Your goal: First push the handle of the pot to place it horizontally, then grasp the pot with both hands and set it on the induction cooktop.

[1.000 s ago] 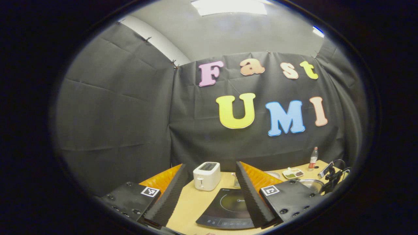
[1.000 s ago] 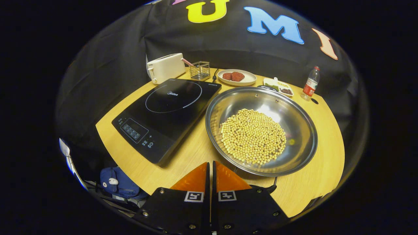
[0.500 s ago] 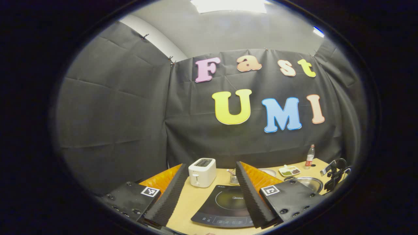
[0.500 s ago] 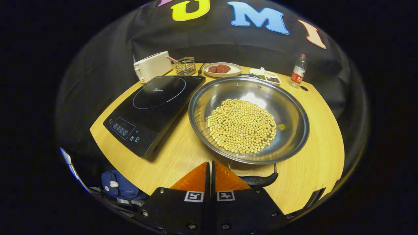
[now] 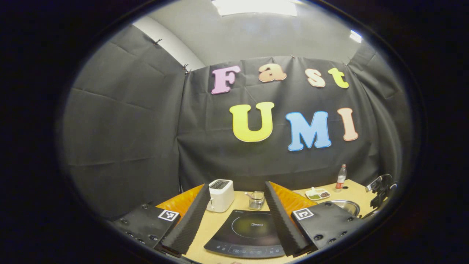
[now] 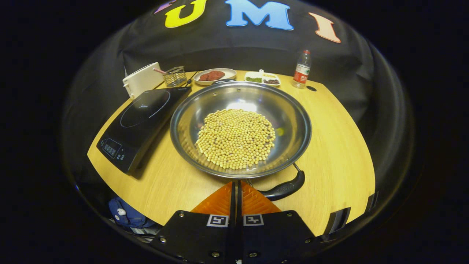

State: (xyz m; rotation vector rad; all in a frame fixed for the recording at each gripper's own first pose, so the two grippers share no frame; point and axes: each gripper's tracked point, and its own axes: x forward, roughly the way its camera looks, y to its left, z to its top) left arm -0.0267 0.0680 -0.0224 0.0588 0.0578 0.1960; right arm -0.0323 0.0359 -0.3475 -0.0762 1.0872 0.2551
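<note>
right gripper (image 6: 236, 185), fingers together, is nudging the wok's handle (image 6: 284, 187) round toward the table's right edge, nearly horizontal, while left gripper (image 5: 234, 205) is waiting spread apart over the cooktop (image 5: 247, 234)

Steel pot (image 6: 293, 117), yellow beans (image 6: 236, 137), black cooktop (image 6: 141, 117), white toaster (image 6: 141, 79).

Bare wooden tabletop (image 6: 337, 146) right of the wide steel pot of yellow beans (image 6: 240, 126) gives an approach lane. Pot's left rim sits just beside the black induction cooktop (image 6: 141, 119), tight gap. Back edge crowded: white toaster (image 6: 141, 79), wire basket (image 6: 175, 76), plate of red meat (image 6: 213, 75), divided dish (image 6: 262, 78), plastic bottle (image 6: 301, 69)
</note>
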